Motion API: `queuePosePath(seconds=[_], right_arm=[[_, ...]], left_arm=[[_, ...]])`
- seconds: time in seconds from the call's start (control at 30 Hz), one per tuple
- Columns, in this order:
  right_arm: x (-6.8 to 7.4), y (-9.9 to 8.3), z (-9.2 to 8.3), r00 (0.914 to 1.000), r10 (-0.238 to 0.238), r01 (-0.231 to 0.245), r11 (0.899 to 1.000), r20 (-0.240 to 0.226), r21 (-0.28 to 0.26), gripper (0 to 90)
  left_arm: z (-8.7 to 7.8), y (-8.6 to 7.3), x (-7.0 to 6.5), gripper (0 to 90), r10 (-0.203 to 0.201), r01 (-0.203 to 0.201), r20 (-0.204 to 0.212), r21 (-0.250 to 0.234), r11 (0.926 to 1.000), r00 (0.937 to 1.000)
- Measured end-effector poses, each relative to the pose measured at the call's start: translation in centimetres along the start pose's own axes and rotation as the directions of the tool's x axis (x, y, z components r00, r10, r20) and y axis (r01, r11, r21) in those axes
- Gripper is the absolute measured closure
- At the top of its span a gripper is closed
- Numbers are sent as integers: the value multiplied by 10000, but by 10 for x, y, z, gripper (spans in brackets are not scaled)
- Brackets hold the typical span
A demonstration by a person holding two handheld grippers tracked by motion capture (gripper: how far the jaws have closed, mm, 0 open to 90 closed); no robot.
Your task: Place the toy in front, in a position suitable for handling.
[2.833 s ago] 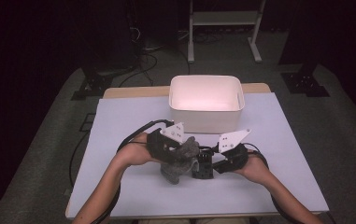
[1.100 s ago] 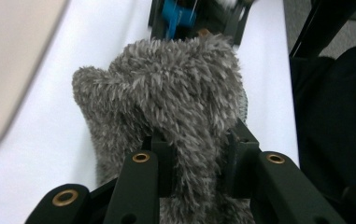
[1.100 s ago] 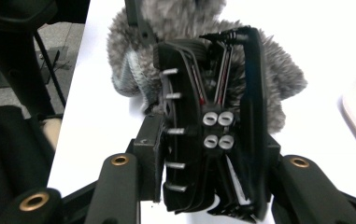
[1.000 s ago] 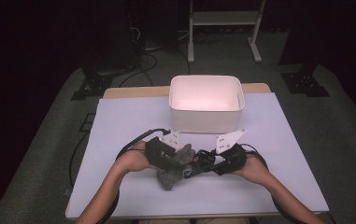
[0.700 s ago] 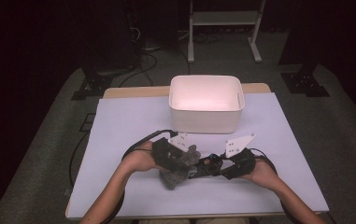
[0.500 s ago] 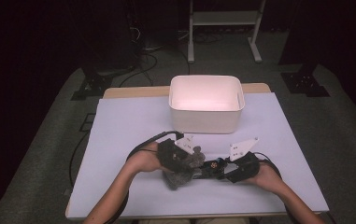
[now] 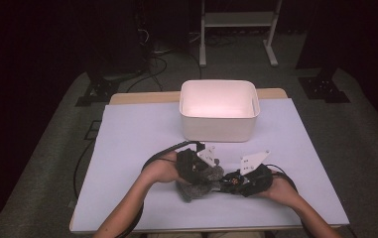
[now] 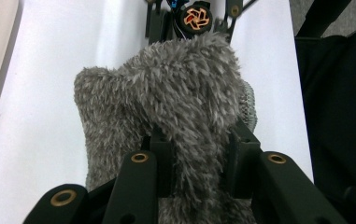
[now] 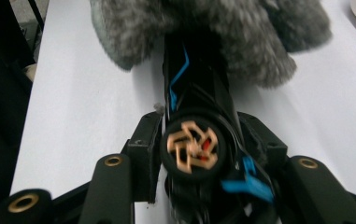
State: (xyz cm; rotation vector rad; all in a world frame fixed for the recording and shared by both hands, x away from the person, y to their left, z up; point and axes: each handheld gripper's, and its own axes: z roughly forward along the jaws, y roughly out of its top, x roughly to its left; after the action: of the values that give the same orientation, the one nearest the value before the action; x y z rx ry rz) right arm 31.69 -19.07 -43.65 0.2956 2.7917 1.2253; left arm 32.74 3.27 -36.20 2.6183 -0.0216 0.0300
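Nearest the table's front edge, the person's two hands meet over a grey fuzzy cover [image 7: 199, 181] that lies on the white table sheet [image 7: 127, 148], in front of the bin and a little left of centre. The cover is a shaggy pile fabric, mottled grey with paler tips, bunched into a hump. In the left gripper view a ribbed grey knit edge peeks out at its right side. The left gripper [image 8: 198, 156] has its jaws pinched on a fold of the cover. From the cover's far end sticks a black rod-like object [image 9: 195, 93] with blue markings and a round end cap bearing an orange pinwheel emblem. The right gripper [image 9: 199, 154] holds that cap end between its jaws, pressed against both sides. Farther back, well apart from the hands, stands an empty white rectangular bin [image 7: 219, 110] on the sheet.
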Motion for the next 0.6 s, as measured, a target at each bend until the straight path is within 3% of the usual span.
queuePosePath(seconds=[0.33,0.5,0.6], right_arm=[[1,3,0,9989,-467,465,9987,90,188,558],[-6,11,1,9967,-789,788,9969,163,70,558],[-12,13,3,9979,-638,638,9980,75,-29,557]], left_arm=[[-5,-7,1,693,-148,148,17,-24,9999,9999],[-11,-5,6,689,-209,212,-246,139,9997,9995],[-11,-6,8,686,-317,327,-324,302,9990,9990]])
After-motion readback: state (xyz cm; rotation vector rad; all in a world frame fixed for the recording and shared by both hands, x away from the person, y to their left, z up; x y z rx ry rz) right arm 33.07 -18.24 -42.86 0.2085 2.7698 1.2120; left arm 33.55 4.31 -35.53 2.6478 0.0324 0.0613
